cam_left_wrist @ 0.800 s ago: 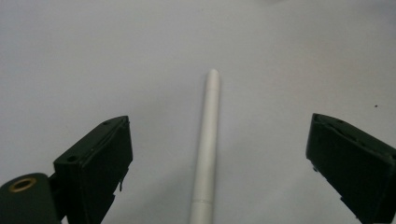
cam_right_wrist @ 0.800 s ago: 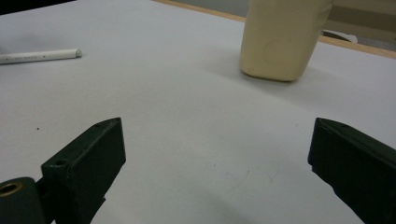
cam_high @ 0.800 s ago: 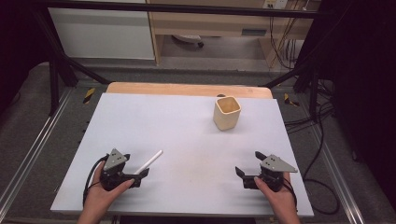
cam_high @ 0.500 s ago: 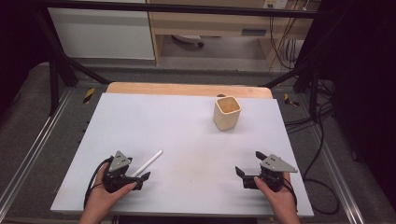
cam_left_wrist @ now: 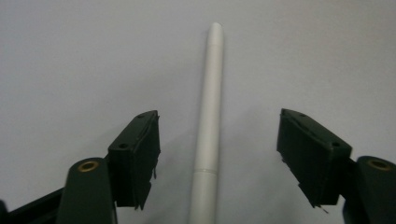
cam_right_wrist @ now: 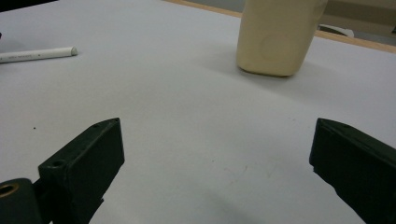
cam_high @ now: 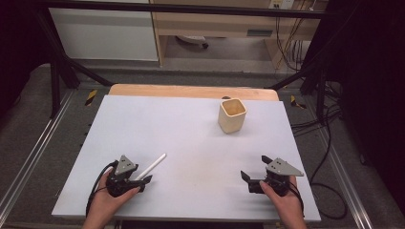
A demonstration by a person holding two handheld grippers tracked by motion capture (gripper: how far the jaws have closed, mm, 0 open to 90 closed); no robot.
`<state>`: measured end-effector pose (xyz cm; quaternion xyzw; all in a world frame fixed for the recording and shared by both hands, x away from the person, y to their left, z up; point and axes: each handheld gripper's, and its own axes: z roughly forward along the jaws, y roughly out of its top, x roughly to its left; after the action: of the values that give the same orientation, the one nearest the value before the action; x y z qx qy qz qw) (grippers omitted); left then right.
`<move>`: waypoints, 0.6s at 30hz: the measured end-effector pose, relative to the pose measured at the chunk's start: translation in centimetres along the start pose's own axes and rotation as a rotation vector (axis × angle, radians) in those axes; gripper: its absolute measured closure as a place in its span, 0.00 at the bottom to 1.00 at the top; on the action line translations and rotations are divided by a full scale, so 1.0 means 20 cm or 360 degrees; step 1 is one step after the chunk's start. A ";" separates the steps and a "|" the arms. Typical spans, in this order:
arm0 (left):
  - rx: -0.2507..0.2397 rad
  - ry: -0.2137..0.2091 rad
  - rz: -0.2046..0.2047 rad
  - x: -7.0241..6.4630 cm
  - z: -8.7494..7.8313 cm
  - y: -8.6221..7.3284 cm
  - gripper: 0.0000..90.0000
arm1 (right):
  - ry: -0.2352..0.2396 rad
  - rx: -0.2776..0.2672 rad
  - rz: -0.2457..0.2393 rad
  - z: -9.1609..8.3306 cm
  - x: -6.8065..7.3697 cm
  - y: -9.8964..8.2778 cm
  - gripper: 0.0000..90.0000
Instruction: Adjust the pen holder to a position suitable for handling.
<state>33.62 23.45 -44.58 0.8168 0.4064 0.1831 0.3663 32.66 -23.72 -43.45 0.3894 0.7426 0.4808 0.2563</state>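
Tabletop (cam_high: 181, 129) comes first by size: a flat, matte, pale grey sheet with a strip of light wood showing along its far edge. Next is the cup (cam_high: 232, 115), a cream, squarish, smooth-walled vessel with rounded corners and an open mouth, standing upright toward the far right of the sheet; in the right claw's view its wall (cam_right_wrist: 275, 37) looks dull and faintly mottled. Smallest is the pen (cam_high: 151, 167), a slim white cylinder with a rounded tip and a fine seam ringing its barrel, lying flat on the near left part of the sheet and pointing away and to the right. The left claw (cam_high: 143, 180), held low in a hand at the near left edge, points along the pen; its black, blocky jaws stand apart on either side of the barrel (cam_left_wrist: 208, 126) without touching it, with a clear gap on both sides. The right claw (cam_high: 253, 179), held in the other hand at the near right, sits low and level facing left, its jaws spread wide over bare sheet, well apart from the cup.
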 end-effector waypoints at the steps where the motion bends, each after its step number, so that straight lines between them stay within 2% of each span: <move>1: 0.0005 0.0003 0.0000 0.00 0.00 0.00 0.38 | 0.0000 0.0000 0.0000 0.00 0.00 0.00 0.04; 4: 0.0025 -0.0002 -0.0010 0.01 0.02 0.00 0.48 | 0.0007 0.0006 -0.0008 0.00 0.01 0.00 0.04; 5: 0.0026 -0.0006 -0.0015 0.02 0.02 0.00 0.48 | 0.0007 0.0006 -0.0008 0.00 0.01 0.00 0.04; 6: 0.0025 -0.0008 -0.0026 0.02 0.02 0.00 0.55 | 0.0008 0.0010 -0.0006 0.00 0.01 0.00 0.04; 10: 0.0056 -0.0023 -0.0022 0.02 0.04 0.00 0.62 | 0.0010 0.0017 -0.0001 0.01 0.01 0.00 0.04; 12: 0.0058 -0.0017 -0.0018 0.03 0.05 0.00 0.66 | 0.0012 0.0019 0.0004 0.01 0.01 0.00 0.04; 13: 0.0057 -0.0013 -0.0018 0.03 0.05 0.00 0.72 | 0.0013 0.0022 0.0006 0.01 0.01 0.00 0.04; 15: 0.0049 0.0001 -0.0016 0.03 0.05 0.00 0.74 | 0.0013 0.0022 0.0004 0.01 0.01 0.00 0.04; 16: 0.0050 0.0008 0.0006 0.04 0.05 0.00 0.79 | 0.0016 0.0024 0.0004 0.01 0.01 0.00 0.04; 18: 0.0044 0.0013 0.0029 0.03 0.05 -0.01 0.79 | 0.0015 0.0024 0.0004 0.01 0.01 0.00 0.04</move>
<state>34.58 23.58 -45.35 0.8247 0.4028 0.1841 0.3517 32.70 -23.46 -43.58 0.3901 0.7470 0.4772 0.2492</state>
